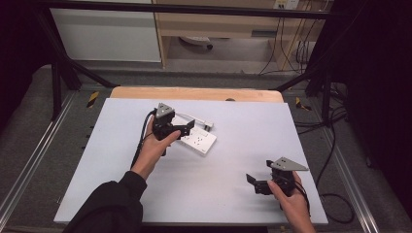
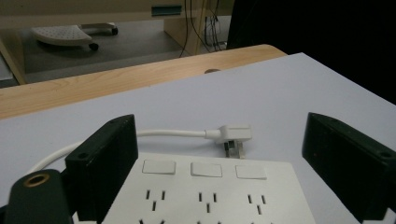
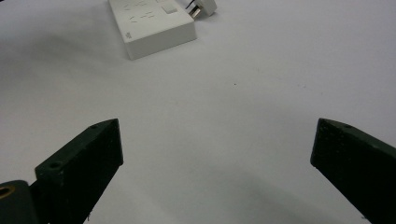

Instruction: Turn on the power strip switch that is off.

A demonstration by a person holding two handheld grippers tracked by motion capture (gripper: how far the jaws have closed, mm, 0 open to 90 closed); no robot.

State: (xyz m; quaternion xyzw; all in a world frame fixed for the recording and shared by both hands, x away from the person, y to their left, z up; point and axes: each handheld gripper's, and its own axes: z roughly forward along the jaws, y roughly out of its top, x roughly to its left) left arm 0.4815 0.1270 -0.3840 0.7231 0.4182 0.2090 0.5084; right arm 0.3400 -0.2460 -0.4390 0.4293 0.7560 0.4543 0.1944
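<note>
High view, left to right: a person's left hand [image 1: 153,145], emerging from a dark sleeve [image 1: 114,206], holds the left gripper [image 1: 180,130] over the near-left end of a white power strip [image 1: 199,141], which lies flat on the pale table surface [image 1: 97,160] a little left of centre and toward the far side. In the left gripper view the 2 black jaws are spread wide, 1 on each side of the strip; the left jaw stands just beside the strip's edge, and contact there cannot be told, while the right jaw stands clear of it. The strip's top face shows 3 square switches [image 2: 206,169] in a row with socket slots below them. Its white cord [image 2: 154,134] curves behind the strip and ends in a white plug [image 2: 233,135] lying on the table just beyond the switches. A strip of bare wooden tabletop [image 1: 194,93] shows along the far edge of the pale surface. Farther right, near the front-right corner of the table, the person's right hand [image 1: 289,194] holds the right gripper [image 1: 253,184], well apart from the power strip. In the right gripper view its 2 jaws are likewise spread wide, with bare table between them and nothing gripped; the power strip lies far off at the top of that view.
</note>
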